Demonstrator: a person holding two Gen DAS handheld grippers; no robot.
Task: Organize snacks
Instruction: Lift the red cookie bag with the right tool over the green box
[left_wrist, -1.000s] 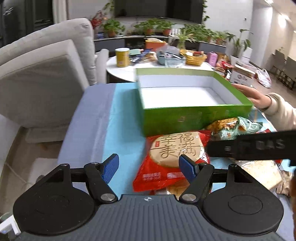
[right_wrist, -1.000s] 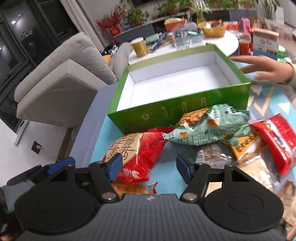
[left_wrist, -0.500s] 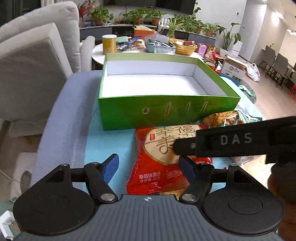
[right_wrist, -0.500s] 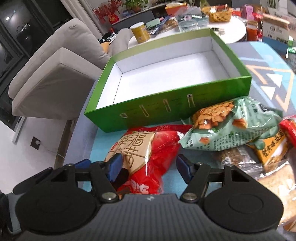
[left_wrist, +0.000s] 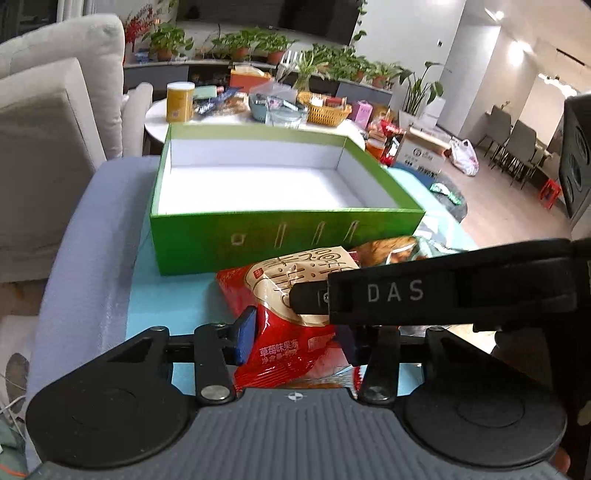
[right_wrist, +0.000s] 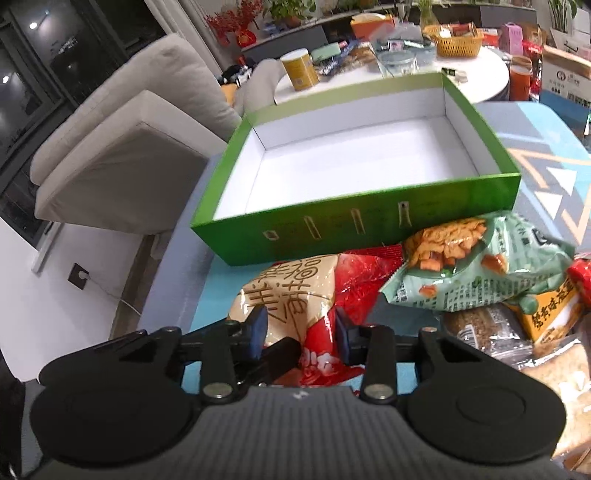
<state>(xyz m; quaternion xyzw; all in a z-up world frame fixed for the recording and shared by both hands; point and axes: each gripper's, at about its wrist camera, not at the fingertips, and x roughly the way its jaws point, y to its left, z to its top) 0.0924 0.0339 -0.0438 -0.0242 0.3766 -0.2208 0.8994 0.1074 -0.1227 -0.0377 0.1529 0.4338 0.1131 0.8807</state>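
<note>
A red snack bag with a beige round label lies on the blue mat just in front of the open green box, which is white inside and holds nothing. My left gripper is closing, and its blue pads press the bag's near end from both sides. My right gripper is closing on the same red snack bag, whose foil bulges up between the pads. In the left wrist view the right gripper's black body crosses over the bag. The green box stands right behind it.
A green chip bag, an orange packet and several more snack packs lie to the right of the red bag. A grey sofa stands at the left. Behind the box is a round white table with a yellow can and a basket.
Both grippers have gone from wide open to closed in on the red bag, which now bunches up between the pads. A person's hand near the box a second ago is gone.
</note>
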